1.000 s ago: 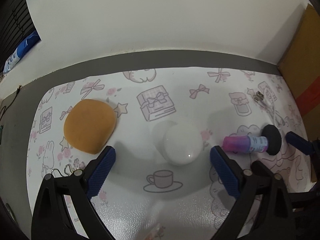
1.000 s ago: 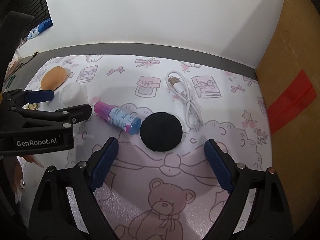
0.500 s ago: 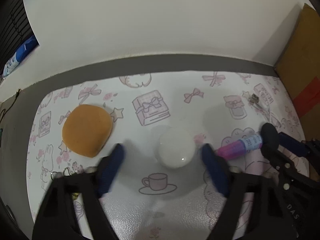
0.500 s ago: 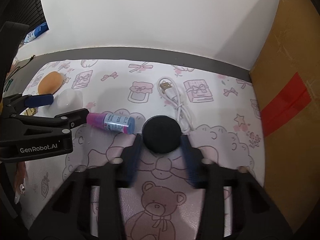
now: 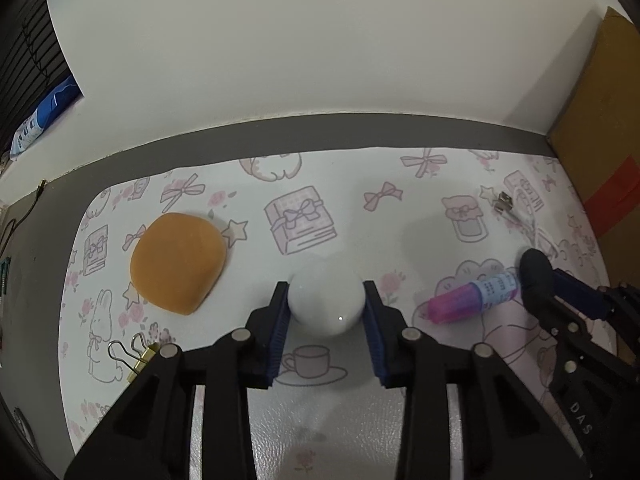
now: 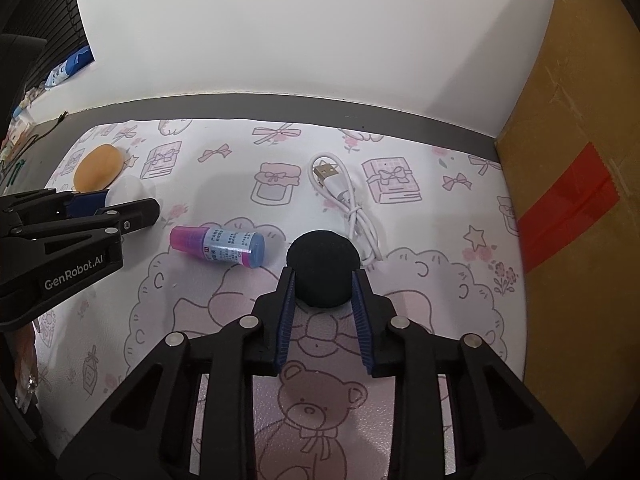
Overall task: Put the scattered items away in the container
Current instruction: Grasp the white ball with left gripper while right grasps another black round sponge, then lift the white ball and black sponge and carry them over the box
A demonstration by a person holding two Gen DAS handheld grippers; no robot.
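My left gripper (image 5: pixel 325 300) is shut on a white round object (image 5: pixel 326 298) that rests on the patterned mat (image 5: pixel 320 176). My right gripper (image 6: pixel 323 278) is shut on a black round puff (image 6: pixel 323 268) on the mat. A pink and blue small bottle (image 6: pixel 218 246) lies on its side between the two grippers; it also shows in the left wrist view (image 5: pixel 472 298). An orange sponge (image 5: pixel 178 262) lies left of the white object. A coiled white USB cable (image 6: pixel 348 200) lies just behind the black puff. No container shows in either view.
A gold binder clip (image 5: pixel 134 354) lies at the mat's front left. A cardboard box (image 6: pixel 576 200) with red tape stands along the right edge. A white wall (image 6: pixel 280 32) and grey strip close the back. A blue packet (image 5: pixel 40 118) sits far left.
Both grippers have closed from wide open: the left onto the white round object, the right onto the black puff. The pink bottle has rolled slightly.
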